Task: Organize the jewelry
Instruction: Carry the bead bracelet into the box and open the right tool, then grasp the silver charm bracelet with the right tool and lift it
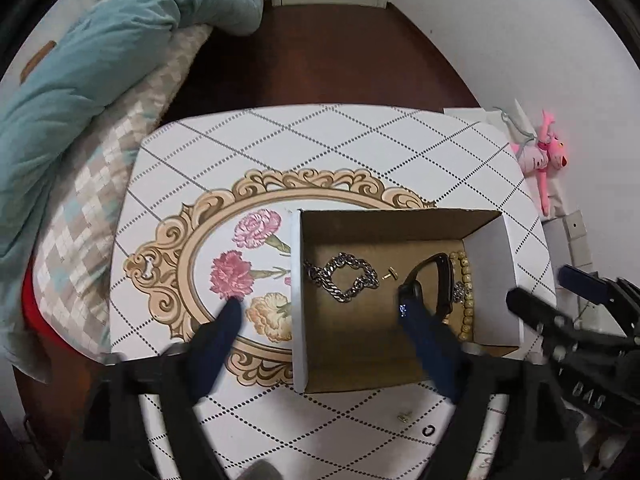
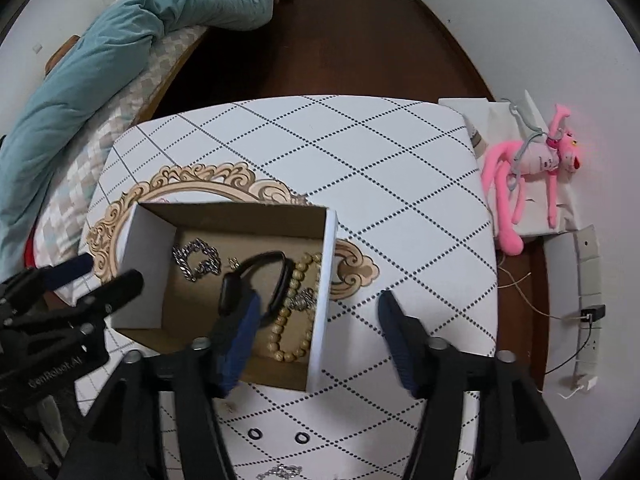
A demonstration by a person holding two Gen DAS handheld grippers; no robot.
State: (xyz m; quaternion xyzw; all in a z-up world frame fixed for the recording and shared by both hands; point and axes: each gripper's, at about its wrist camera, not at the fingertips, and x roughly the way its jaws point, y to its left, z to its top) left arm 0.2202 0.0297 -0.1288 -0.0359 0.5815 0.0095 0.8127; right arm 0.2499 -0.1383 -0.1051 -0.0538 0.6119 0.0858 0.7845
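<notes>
Currently both tools stand apart, gripping nothing: left tool straddles the cardboard box wall at 9 o'clock, right tool at 3 o'clock. Inside lie chain bracelet, black band, bead bracelet.

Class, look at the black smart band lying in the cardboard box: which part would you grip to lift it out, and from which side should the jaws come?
Grip the black smart band on its arched strap, coming from above. The strap stands up in a loop off the floor of the cardboard box, so jaws can likely straddle it, and the box walls block any sideways approach. Keep clear of the bead bracelet beside it.
</notes>
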